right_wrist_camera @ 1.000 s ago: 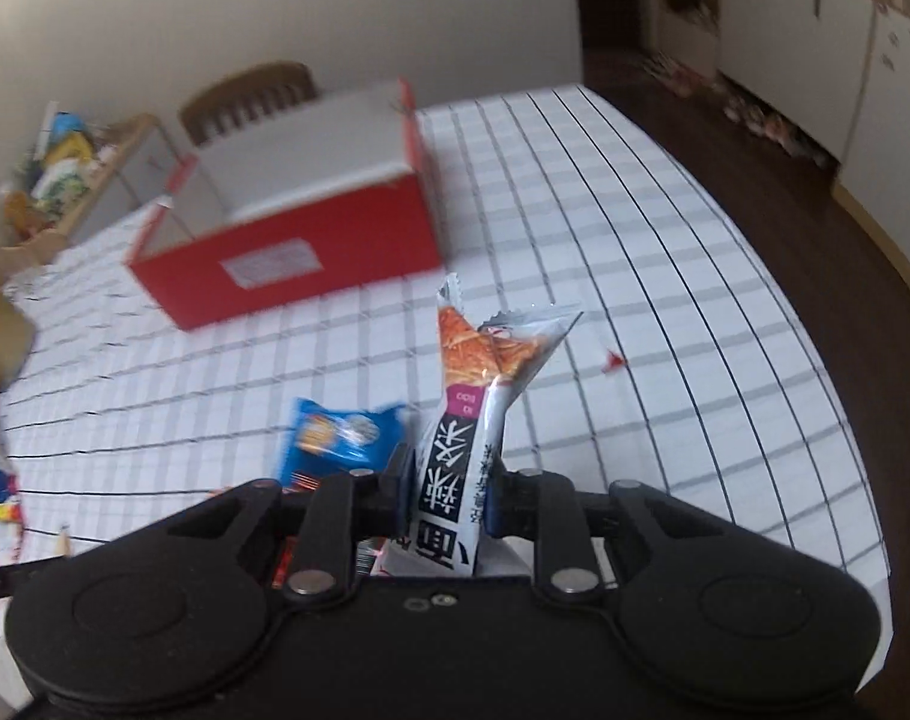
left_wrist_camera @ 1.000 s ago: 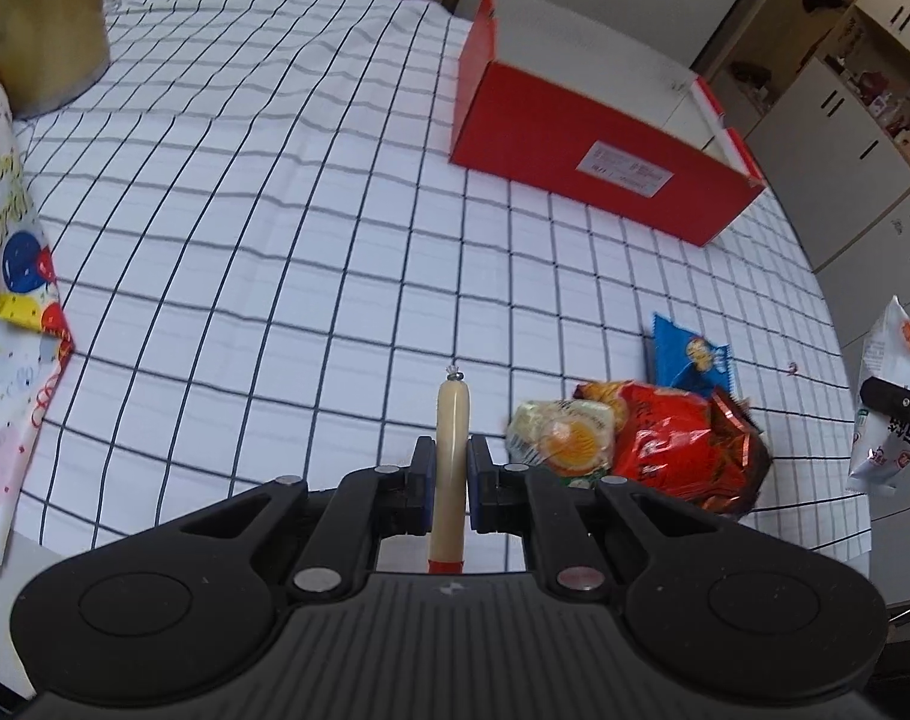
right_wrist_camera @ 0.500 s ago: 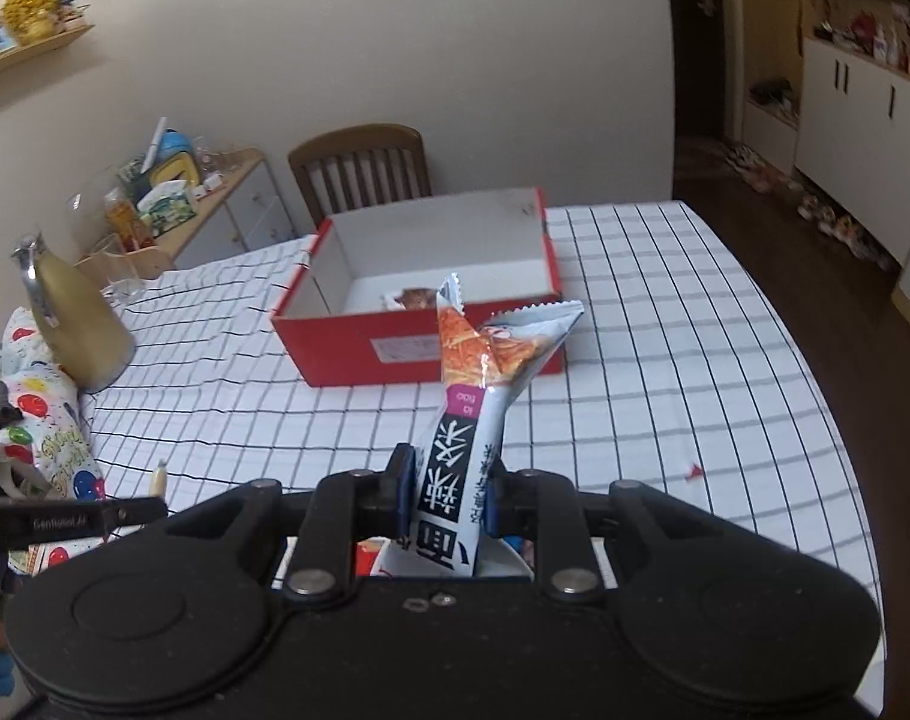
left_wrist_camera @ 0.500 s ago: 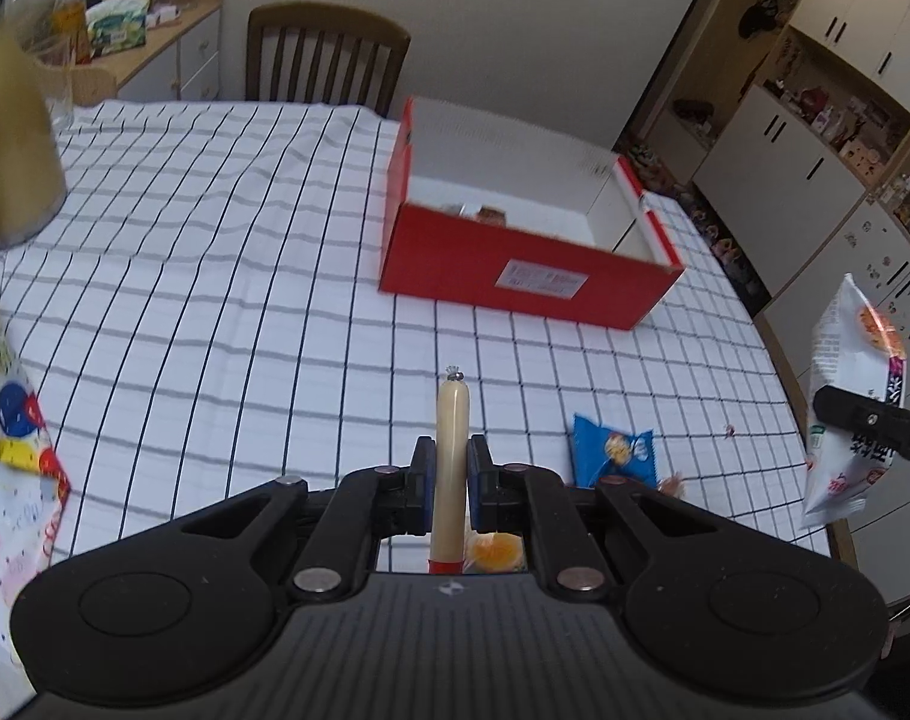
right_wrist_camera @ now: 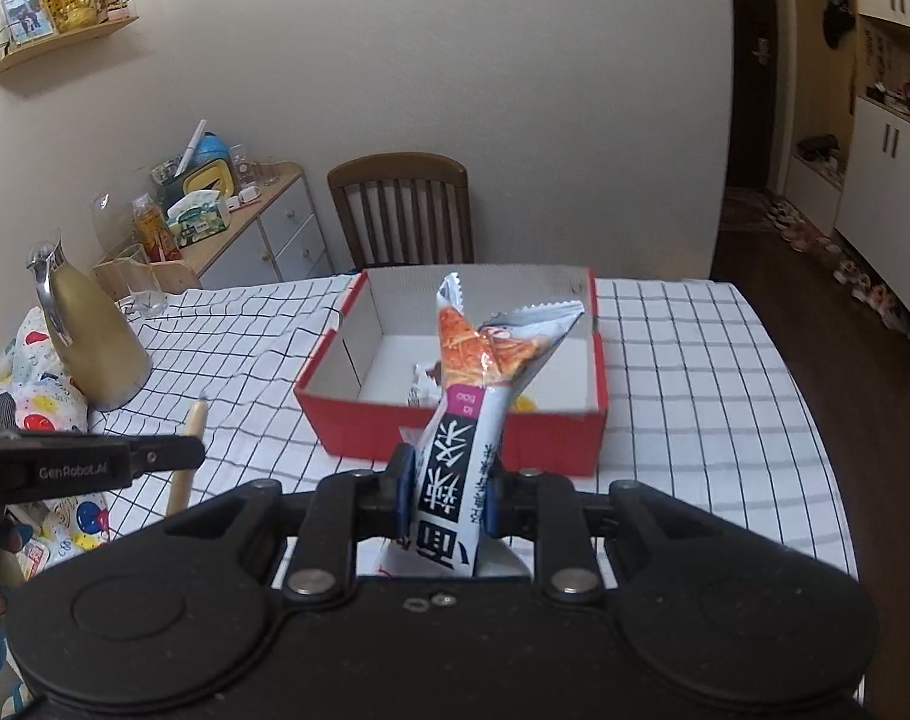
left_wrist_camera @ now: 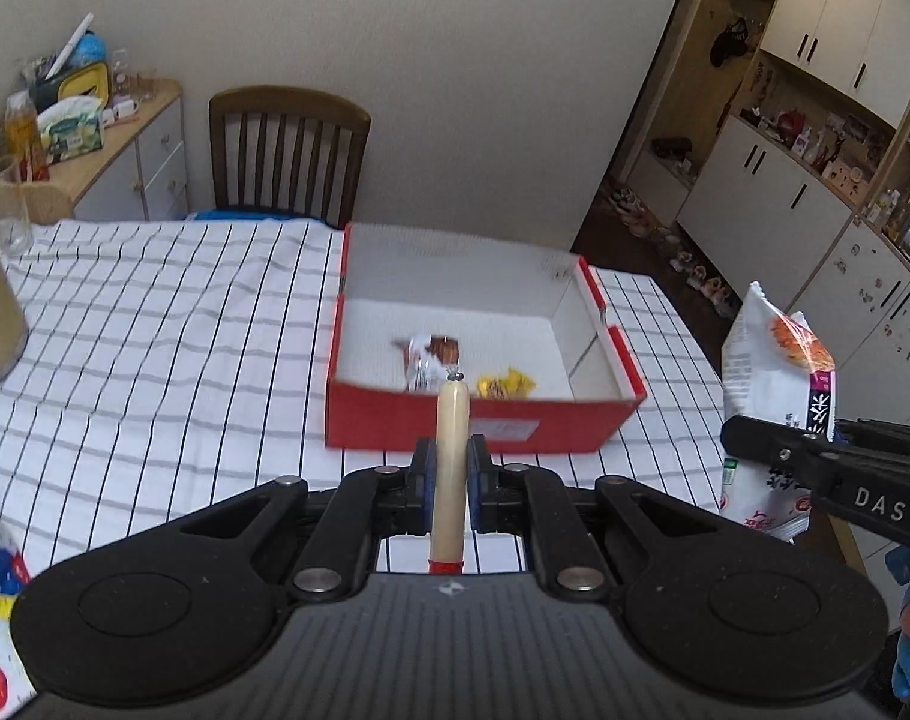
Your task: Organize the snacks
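My left gripper (left_wrist_camera: 450, 483) is shut on a pale sausage stick (left_wrist_camera: 450, 450) that stands upright between the pads, above the checked tablecloth. A white noodle snack bag (right_wrist_camera: 463, 420) is pinched in my right gripper (right_wrist_camera: 446, 495), which is shut on it. Ahead of both stands the open red box (left_wrist_camera: 484, 420) (right_wrist_camera: 550, 426) with white inner walls. Inside it lie a clear-wrapped brown snack (left_wrist_camera: 431, 357) and a yellow-wrapped one (left_wrist_camera: 505, 385). In the left wrist view the right gripper and its bag (left_wrist_camera: 778, 396) hang at the right. The right wrist view shows the left gripper with the sausage (right_wrist_camera: 185, 456) at the left.
A gold jug (right_wrist_camera: 89, 348) and a balloon-print bag (right_wrist_camera: 41, 384) stand at the table's left. A wooden chair (left_wrist_camera: 287, 150) is behind the table, a cluttered sideboard (right_wrist_camera: 257, 222) to the back left. Cabinets (left_wrist_camera: 814, 192) line the right wall.
Both grippers rose and tipped up with their snacks. The loose packets near the table's front edge dropped out of view, and the red box's inside now shows.
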Demonstrator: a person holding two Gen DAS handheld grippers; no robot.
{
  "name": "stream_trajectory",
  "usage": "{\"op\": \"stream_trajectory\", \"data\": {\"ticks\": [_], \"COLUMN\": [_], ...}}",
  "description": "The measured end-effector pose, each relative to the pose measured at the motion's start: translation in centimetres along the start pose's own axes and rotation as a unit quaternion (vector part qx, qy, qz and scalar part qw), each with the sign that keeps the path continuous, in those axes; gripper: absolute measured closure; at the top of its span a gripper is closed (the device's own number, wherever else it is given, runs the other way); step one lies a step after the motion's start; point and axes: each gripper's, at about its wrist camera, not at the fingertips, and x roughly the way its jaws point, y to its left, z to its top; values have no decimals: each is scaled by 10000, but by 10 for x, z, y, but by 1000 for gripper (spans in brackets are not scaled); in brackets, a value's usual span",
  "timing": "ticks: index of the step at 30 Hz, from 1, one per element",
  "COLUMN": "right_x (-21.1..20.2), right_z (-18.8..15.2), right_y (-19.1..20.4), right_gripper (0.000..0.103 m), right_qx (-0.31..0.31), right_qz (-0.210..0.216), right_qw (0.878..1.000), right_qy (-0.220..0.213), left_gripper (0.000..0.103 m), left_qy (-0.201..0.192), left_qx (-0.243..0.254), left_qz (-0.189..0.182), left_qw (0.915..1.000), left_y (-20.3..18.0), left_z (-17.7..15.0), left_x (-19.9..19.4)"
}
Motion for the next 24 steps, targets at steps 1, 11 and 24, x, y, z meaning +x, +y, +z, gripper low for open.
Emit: {"op": "stream_trajectory", "data": {"ticks": [1,11,24], "right_x": [5,63,161], "right_z": [6,64,93], "right_y": [-1,-18,-35], "right_gripper": [82,82,82], "right_qx": [-48,-390,-671], "right_qz": [5,-6,-35], "right_qw": [10000,9992,9959], "right_qy": [-3,-15,606], "left_gripper": [93,93,93], "left_qy": [-28,-86,438], "left_qx": [26,208,325], "left_qz": [26,282,738], "left_qw": [10000,9993,9958], "left_y": [-3,-18,-8], "left_z": [6,61,89], "left_x": [4,66,164]}}
